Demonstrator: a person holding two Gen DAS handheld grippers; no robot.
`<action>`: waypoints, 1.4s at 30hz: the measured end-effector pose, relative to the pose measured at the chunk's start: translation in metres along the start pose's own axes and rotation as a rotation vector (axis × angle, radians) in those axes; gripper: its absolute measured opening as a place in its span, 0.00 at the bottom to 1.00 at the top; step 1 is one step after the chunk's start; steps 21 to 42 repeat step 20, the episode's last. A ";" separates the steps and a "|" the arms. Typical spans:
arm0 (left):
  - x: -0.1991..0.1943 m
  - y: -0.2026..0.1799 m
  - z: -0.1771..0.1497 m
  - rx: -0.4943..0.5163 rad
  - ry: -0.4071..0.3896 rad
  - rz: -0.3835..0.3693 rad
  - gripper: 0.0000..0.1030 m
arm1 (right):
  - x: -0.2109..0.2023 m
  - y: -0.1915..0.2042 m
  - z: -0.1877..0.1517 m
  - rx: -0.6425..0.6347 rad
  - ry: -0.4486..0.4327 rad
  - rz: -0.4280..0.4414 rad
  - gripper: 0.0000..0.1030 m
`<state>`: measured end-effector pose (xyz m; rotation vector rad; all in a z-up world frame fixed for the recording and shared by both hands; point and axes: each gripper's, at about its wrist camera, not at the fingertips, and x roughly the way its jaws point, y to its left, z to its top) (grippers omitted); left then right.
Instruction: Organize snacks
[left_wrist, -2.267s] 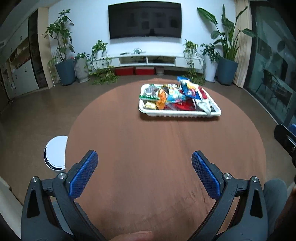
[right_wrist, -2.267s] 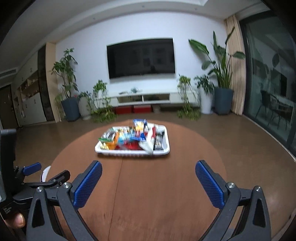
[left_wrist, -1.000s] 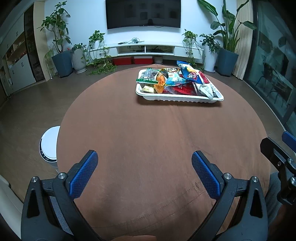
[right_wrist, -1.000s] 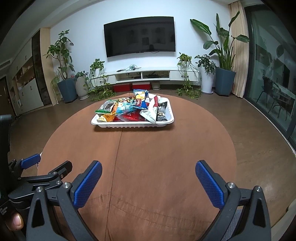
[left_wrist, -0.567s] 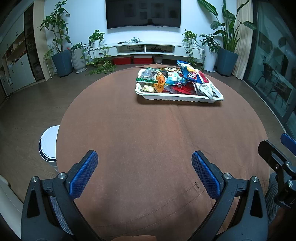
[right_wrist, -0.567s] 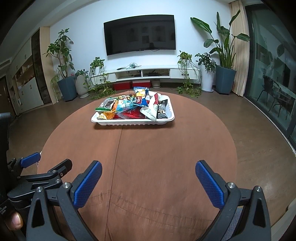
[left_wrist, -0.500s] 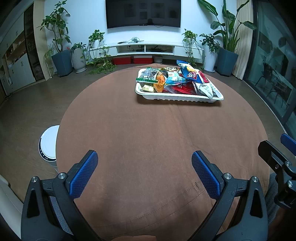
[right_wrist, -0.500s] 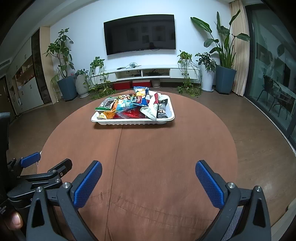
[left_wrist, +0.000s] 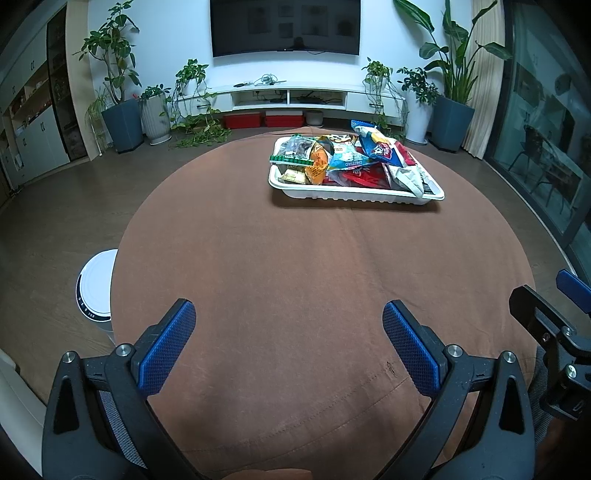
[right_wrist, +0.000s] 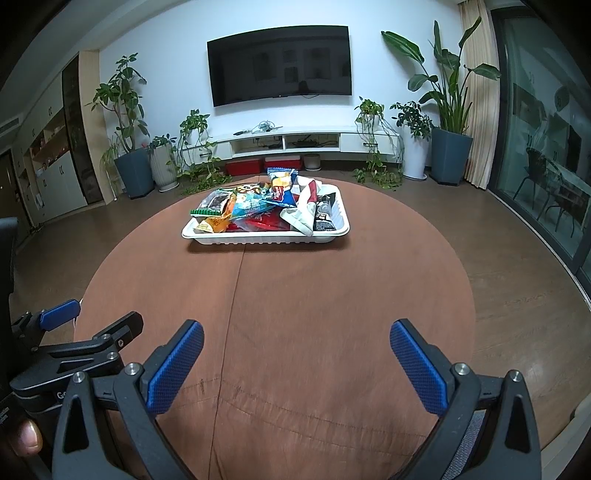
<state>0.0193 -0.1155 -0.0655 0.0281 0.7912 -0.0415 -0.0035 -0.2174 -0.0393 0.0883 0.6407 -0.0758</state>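
A white tray (left_wrist: 354, 194) piled with several snack packets (left_wrist: 341, 157) sits at the far side of the round brown table (left_wrist: 295, 277). It also shows in the right wrist view (right_wrist: 266, 238), with its packets (right_wrist: 258, 208). My left gripper (left_wrist: 288, 325) is open and empty over the near table edge, far from the tray. My right gripper (right_wrist: 295, 343) is open and empty, also near the front edge. The left gripper shows at the left of the right wrist view (right_wrist: 92, 328).
A white round bin (left_wrist: 94, 288) stands on the floor left of the table. Behind the table are a TV cabinet (right_wrist: 295, 142), potted plants (right_wrist: 133, 173) and a glass door at the right (right_wrist: 546, 158).
Both grippers have risen and tilted down since 2.3 s ago, so the tray appears higher and clearer. In the last second little has moved. Both stay open.
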 end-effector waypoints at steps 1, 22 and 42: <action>0.001 -0.001 0.000 -0.001 -0.001 0.001 1.00 | 0.001 0.000 -0.001 0.000 0.001 0.001 1.00; -0.001 -0.006 0.003 0.005 -0.015 -0.009 1.00 | 0.002 -0.002 -0.010 0.007 0.011 -0.001 1.00; -0.001 -0.006 0.003 0.005 -0.015 -0.009 1.00 | 0.002 -0.002 -0.010 0.007 0.011 -0.001 1.00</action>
